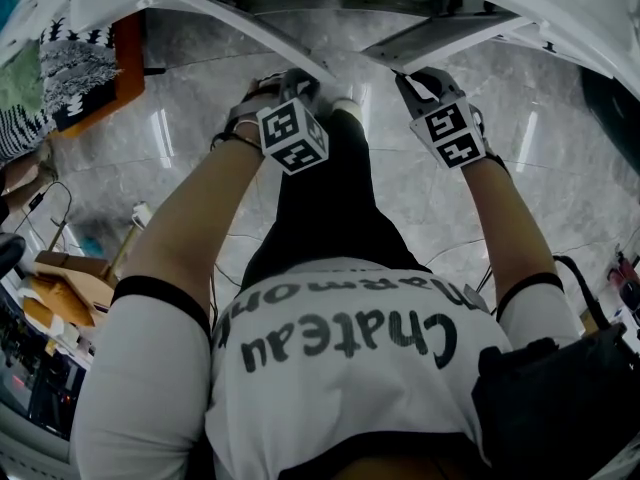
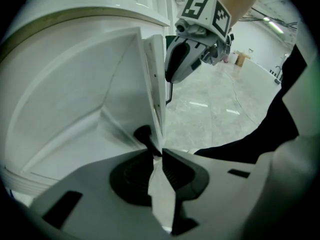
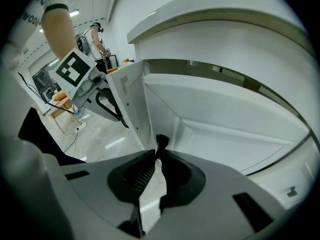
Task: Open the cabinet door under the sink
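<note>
Cabinet doors [image 1: 440, 36] smooth matt white; floor [image 1: 180, 138] glossy grey marble-look stone.

Glossy grey marble-patterned floor [image 1: 170, 158] mirrors streaks of light. Strip lights [image 2: 272, 25] line the ceiling of a wide, white-walled room. Cables [image 1: 45, 200] and a small wooden table [image 3: 60, 104] stand at one side.

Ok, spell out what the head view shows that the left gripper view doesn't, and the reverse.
Only the head view: the person's printed shirt and the black bag at the hip. Only the left gripper view: the dark left door handle pinched between the fingers of the left gripper. Both: the right gripper, the left door pulled open, and the grey marble floor.
</note>
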A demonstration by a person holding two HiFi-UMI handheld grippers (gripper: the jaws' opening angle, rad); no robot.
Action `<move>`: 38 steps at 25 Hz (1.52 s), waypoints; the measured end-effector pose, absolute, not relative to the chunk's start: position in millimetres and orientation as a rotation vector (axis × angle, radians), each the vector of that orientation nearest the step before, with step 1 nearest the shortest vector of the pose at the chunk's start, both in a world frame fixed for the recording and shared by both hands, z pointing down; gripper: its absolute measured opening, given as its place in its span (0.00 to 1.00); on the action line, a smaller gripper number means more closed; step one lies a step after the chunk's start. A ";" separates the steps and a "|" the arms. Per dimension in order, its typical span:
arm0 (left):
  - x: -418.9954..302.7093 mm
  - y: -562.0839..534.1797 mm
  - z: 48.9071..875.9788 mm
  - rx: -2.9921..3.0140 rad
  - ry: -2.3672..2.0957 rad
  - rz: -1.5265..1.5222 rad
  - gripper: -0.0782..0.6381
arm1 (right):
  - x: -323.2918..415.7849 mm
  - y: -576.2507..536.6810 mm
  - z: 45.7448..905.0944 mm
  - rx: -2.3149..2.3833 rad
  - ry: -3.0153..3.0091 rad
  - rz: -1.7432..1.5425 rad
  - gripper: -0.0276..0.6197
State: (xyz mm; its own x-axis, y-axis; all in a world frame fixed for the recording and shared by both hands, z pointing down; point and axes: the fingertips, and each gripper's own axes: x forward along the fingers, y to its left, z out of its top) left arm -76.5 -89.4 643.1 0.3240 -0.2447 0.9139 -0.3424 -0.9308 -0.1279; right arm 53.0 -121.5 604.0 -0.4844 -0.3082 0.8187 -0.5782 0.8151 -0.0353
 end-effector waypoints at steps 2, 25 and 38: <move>-80.0 -84.3 643.2 2.474 -0.543 1.694 0.17 | 56.6 -117.1 604.2 0.641 -2.103 0.382 0.10; -149.4 -33.8 643.5 2.396 -0.497 1.789 0.17 | 90.8 -84.5 607.2 0.573 -2.022 0.341 0.10; -195.8 -16.1 645.7 2.322 -0.492 1.894 0.17 | 104.7 -73.6 607.2 0.536 -1.999 0.314 0.10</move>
State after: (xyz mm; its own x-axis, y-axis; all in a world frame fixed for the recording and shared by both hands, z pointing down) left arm -195.8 -16.1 645.7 0.1717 -0.1816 0.9683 -0.3130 -0.9420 -0.1212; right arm 104.7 -73.6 607.2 -0.4010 -0.2367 0.8850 -0.4964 0.8681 0.0072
